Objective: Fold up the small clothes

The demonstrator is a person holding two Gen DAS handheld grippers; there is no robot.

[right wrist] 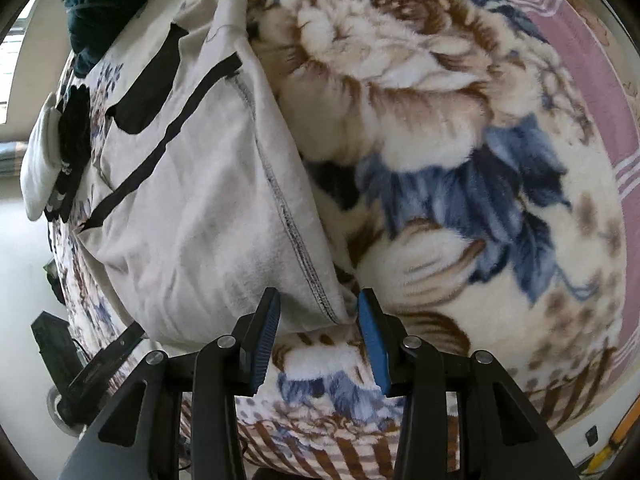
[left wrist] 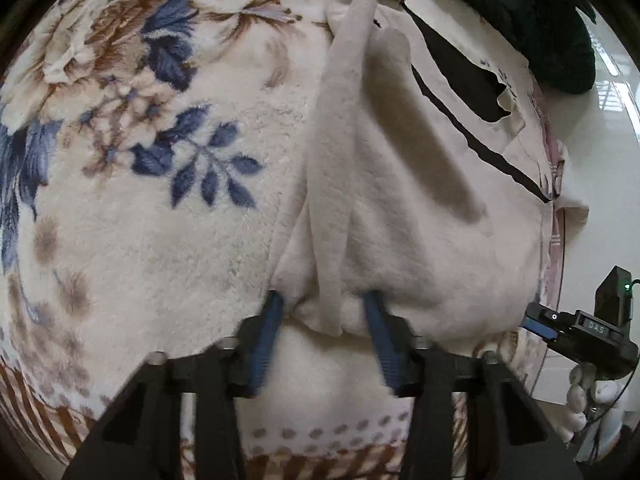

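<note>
Left gripper point(left wrist: 323, 308): fingers point(left wrist: 269, 332) are standing spread, blue pads facing inward, tips pointing forward and pressing at a cloth edge; the jaws are not closing on anything.

Right gripper point(right wrist: 318, 308): fingers point(right wrist: 371, 328) are standing equally parted, blue pads facing each other, tips reaching forward on either side of a seamed corner.

In the left wrist view, the right gripper's black body is showing at the right edge, and a pale gloved hand point(left wrist: 582, 400) is gripping its handle from below.
</note>
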